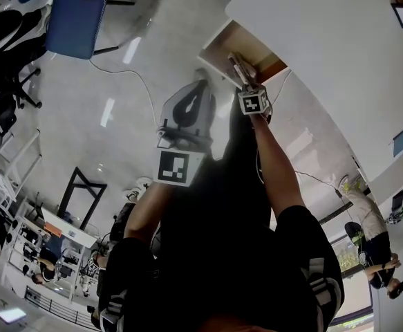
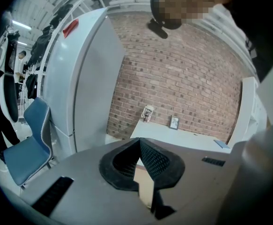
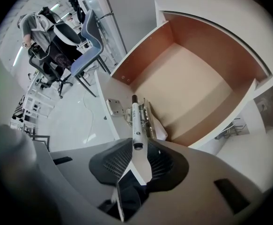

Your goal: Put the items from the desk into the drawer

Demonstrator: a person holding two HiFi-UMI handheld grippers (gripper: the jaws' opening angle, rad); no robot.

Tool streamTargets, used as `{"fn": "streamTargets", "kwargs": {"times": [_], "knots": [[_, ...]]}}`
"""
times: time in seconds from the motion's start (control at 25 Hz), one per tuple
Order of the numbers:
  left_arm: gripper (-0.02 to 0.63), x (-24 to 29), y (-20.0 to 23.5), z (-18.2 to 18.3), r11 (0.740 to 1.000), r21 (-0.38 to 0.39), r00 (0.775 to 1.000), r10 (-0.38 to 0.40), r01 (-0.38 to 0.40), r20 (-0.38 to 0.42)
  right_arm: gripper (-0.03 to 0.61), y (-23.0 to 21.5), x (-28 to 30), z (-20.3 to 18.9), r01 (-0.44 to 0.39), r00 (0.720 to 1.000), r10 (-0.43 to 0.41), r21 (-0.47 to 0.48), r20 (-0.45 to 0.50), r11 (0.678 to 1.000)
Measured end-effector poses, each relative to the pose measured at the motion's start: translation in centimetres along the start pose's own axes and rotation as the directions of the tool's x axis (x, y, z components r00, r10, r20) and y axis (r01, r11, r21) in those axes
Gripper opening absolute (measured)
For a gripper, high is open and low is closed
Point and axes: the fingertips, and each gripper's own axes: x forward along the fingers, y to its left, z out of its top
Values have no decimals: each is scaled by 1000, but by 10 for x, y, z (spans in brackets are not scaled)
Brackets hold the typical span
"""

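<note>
Nearest is the person's dark top [image 1: 222,268], with both arms reaching out from it toward the open drawer [image 3: 197,83]. The right gripper [image 3: 137,146] points down at the drawer with a white pen [image 3: 136,118] between its jaws. The jaws look closed on the pen's back end, and the rest of the pen sticks out. The drawer has nothing in it. The pen does not hang over the middle of the drawer. Its tip is by the drawer's side wall, right next to the metal slide rail [image 3: 148,117] that runs along that wall.

That is the worry. If the pen is let go here, it could hit the top of the wall or the rail and bounce. Then it might drop onto the floor [image 3: 75,125] beside the drawer and not inside. It could also get stuck by the rail, and then the drawer might not shut well. The pen is round and smooth, so it would likely roll when it lands. Moving it over the drawer's bare bottom first would be safer.

The left gripper [image 2: 139,143] is away from the drawer, with its jaws together and nothing in them. A mug [image 2: 147,113] and a small picture frame [image 2: 173,122] stand on the white table [image 2: 192,142], well apart from the drawer.
</note>
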Motion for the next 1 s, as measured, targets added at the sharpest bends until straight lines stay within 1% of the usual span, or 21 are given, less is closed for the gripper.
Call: {"fn": "streamTargets", "kwargs": {"times": [0.16,0.32,0.44,0.56,0.64,0.8,0.92,1.0], "knots": [[-3,-4,3,2,1000,-11,1000,10,-10,9,95,4,-8,2,-7,1000,7,-22,7,1000],[-5,-14,2,10,1000,-16,1000,23,-22,20,94,10,-31,9,-20,999,21,-28,46,999],[-4,-20,1,22,999,-9,999,32,-31,42,57,8,-60,29,-22,993,24,-20,114,1000],[-3,-24,3,38,999,2,996,42,-42,76,29,3,-93,65,-13,978,17,-19,210,1000],[-3,-28,2,50,999,5,994,47,-48,100,20,-2,-119,92,-5,956,10,-20,293,1000],[-4,-38,-7,74,999,12,989,50,-52,142,12,-9,-189,141,2,891,3,-11,453,1000],[-4,-42,-15,90,998,32,985,47,-53,169,9,-14,-250,173,5,829,-4,-1,559,1000],[-3,-44,-18,105,997,48,978,47,-58,202,9,-16,-291,195,4,774,-6,5,634,1000]]}}
